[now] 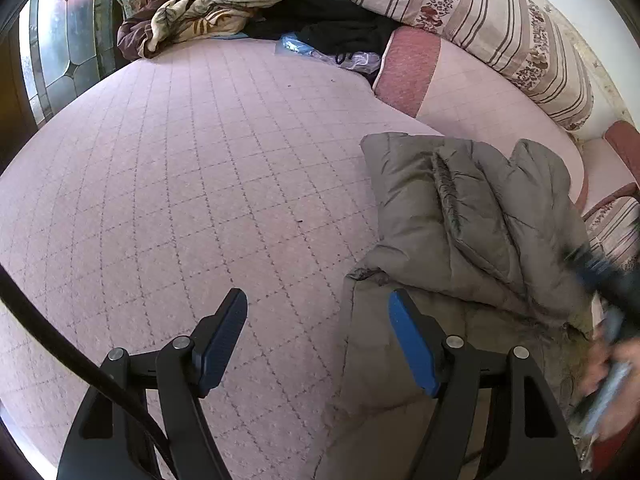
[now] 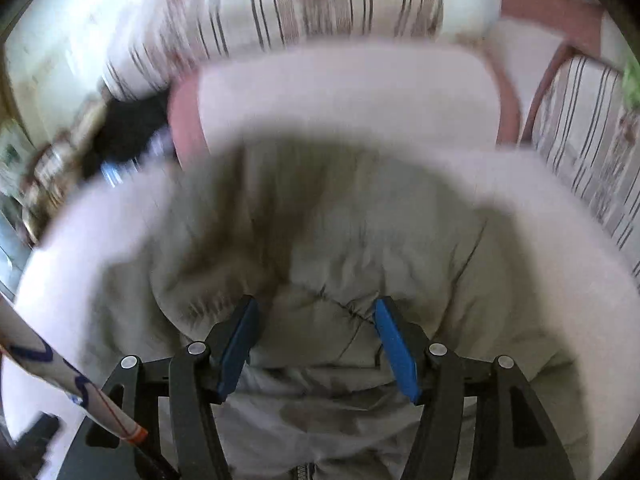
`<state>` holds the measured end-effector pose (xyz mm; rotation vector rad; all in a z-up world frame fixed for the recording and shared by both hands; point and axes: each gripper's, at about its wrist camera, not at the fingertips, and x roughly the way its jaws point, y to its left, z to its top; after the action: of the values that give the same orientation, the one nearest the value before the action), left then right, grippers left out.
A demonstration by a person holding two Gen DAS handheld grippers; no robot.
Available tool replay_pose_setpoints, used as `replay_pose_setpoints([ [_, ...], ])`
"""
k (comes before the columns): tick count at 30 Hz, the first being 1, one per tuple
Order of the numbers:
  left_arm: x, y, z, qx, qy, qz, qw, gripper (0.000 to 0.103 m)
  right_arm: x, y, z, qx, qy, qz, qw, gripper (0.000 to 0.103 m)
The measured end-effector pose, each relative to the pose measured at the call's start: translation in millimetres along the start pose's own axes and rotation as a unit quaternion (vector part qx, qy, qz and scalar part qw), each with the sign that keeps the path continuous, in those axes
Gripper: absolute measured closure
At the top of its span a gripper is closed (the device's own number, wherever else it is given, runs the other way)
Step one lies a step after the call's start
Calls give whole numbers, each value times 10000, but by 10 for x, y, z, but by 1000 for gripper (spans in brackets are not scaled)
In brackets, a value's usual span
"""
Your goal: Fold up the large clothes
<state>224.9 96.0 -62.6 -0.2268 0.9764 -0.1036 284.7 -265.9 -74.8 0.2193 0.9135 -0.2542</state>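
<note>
The puffy grey-olive quilted jacket (image 1: 472, 216) is seen lying folded on the pink quilted bedspread (image 1: 192, 168). The left gripper (image 1: 318, 308) is held open above the bedspread; the right gripper (image 2: 316, 316) is spread above the jacket, nothing gripped.

The grey-green padded jacket (image 1: 472, 216) at three o'clock is quilted synthetic cloth with a faint sheen, stitched in ridges. Under it the pink bed cover (image 1: 180, 184) is matt woven cloth with a stitched grid. At twelve o'clock, the striped floral pillow (image 1: 480, 12) looks like soft matt cotton.
</note>
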Motion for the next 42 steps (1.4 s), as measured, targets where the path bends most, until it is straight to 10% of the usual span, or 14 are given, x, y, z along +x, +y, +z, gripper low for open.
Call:
replay_pose_setpoints([
  [5, 8, 30, 23, -37, 9, -44, 10000, 31, 70, 63, -107, -414, 78, -362, 9985, 38],
  [11, 14, 32, 19, -71, 2, -45, 10000, 31, -596, 258, 155, -336, -999, -146, 9943, 38],
  [17, 27, 17, 16, 0, 17, 41, 10000, 31, 323, 725, 78, -685, 317, 204, 9969, 36],
  [22, 5, 45, 5, 3, -24, 101, 9999, 31, 156, 765, 77, -797, 77, -27, 9968, 33],
  [30, -127, 61, -95, 150, -60, 35, 9999, 31, -846, -509, -291, 373, 557, 1354, 9885, 25],
  [42, -341, 454, -698, -342, 853, -1052, 9902, 31, -1701, -2924, -1544, 1657, 448, 217, 9849, 21],
])
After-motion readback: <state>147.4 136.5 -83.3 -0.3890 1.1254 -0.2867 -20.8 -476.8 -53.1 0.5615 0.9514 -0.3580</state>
